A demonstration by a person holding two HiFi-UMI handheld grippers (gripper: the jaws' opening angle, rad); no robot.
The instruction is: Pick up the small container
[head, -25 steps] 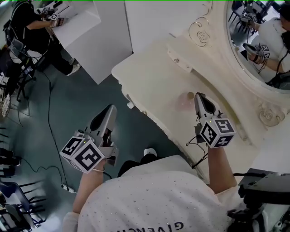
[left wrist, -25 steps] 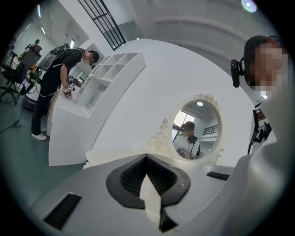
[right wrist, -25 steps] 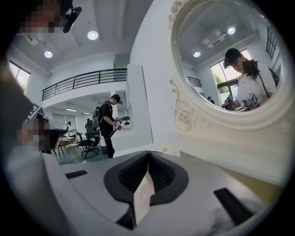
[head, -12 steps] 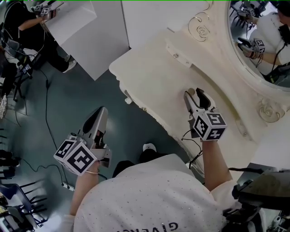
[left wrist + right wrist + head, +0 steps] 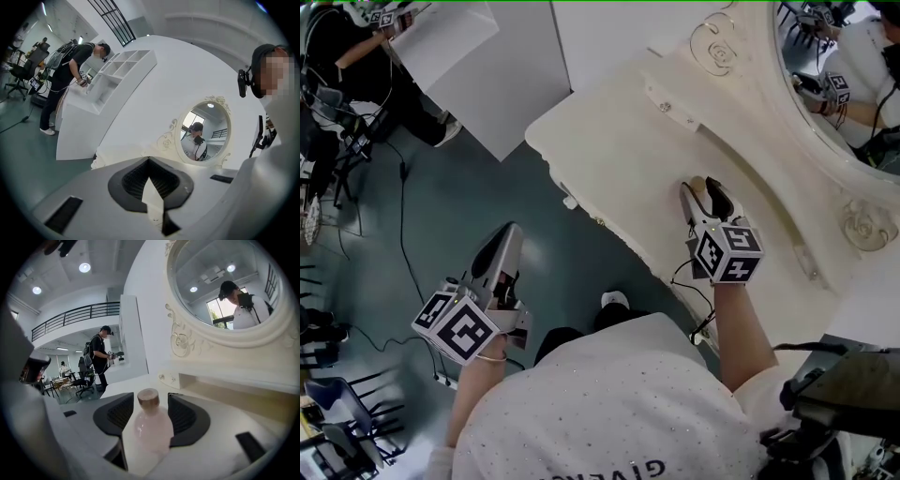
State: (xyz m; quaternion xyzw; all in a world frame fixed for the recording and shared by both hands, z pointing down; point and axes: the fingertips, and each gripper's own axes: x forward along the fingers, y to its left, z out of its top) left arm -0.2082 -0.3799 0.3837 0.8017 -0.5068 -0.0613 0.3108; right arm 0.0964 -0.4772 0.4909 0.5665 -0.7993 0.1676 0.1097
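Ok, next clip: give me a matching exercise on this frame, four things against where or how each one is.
Things
1. small container
2. left gripper
3. right gripper
4. oval mirror

Place or state
A. held out over the floor, jaws together, nothing in them
B. in an ornate cream frame, behind the table
C. pale pink, upright on the table
D. low at the table, jaws apart, one on each side of the container

Pairs: 1-C, 2-A, 3-D, 4-B
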